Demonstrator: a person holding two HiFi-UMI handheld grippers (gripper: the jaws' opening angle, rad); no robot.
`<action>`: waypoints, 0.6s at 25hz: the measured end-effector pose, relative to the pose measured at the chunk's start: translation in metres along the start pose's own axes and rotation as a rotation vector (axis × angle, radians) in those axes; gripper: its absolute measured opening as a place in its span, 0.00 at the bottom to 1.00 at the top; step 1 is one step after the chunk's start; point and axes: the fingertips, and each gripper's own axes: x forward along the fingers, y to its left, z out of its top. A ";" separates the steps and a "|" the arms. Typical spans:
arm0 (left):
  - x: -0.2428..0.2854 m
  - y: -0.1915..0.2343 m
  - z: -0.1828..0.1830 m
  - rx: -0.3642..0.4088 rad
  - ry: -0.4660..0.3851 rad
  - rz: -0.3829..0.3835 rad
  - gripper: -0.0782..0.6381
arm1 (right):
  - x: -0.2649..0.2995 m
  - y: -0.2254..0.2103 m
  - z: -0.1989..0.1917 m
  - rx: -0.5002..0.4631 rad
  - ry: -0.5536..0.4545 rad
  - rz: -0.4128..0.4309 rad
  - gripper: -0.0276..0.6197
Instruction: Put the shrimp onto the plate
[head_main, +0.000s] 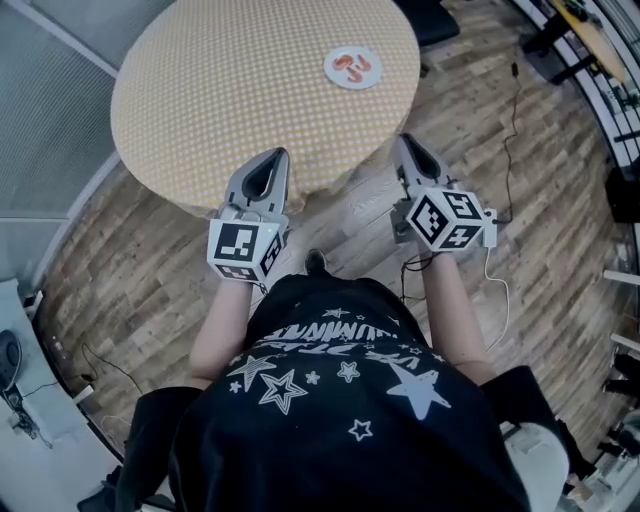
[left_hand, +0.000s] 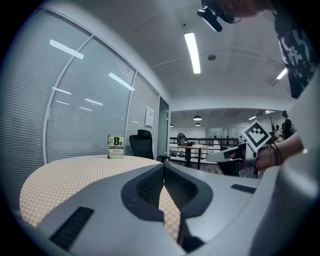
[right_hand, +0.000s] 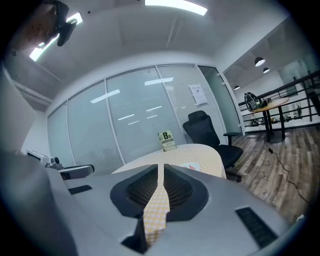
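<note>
The shrimp (head_main: 351, 67) already lie on the white plate (head_main: 368, 80), which sits on the far right part of the round surface (head_main: 230, 90) with its yellow checked cloth. No shrimp shows anywhere else on the cloth, so I judge the placing step finished, or at least nothing left to carry.

Both grippers are held low at the near edge of the surface, well apart from the plate. The left gripper (head_main: 280, 156) has its jaws closed tip to tip; its own view (left_hand: 163, 168) shows only a thin wedge of cloth below the meeting tips and nothing held. The right gripper (head_main: 402, 141) is likewise drawn in to a narrow slit; in its own view (right_hand: 161, 166) only a strip of checked cloth shows through, and nothing is clamped. From that view the plate (right_hand: 193, 166) appears just past the right jaw, with a red fleck on it.

If another shrimp were to be moved, the next move would call for opening a gripper and reaching far across to the right, but I see no piece waiting.

Counted: one plate, one surface, two grippers, both empty. The shrimp read as orange-red pieces, at least two and perhaps three; they are too small to count surely. One book (left_hand: 115, 147) stands upright at the far edge of the surface, and one black office chair (right_hand: 205, 128) is behind it
</note>
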 end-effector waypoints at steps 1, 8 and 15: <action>-0.001 -0.005 0.000 0.011 0.006 0.003 0.12 | -0.003 -0.002 -0.002 0.007 0.002 0.000 0.12; -0.016 -0.052 -0.001 0.000 0.021 0.005 0.12 | -0.056 -0.011 -0.009 -0.024 0.007 0.022 0.12; -0.047 -0.107 0.009 0.000 -0.012 -0.001 0.12 | -0.115 -0.003 -0.004 -0.086 0.001 0.054 0.12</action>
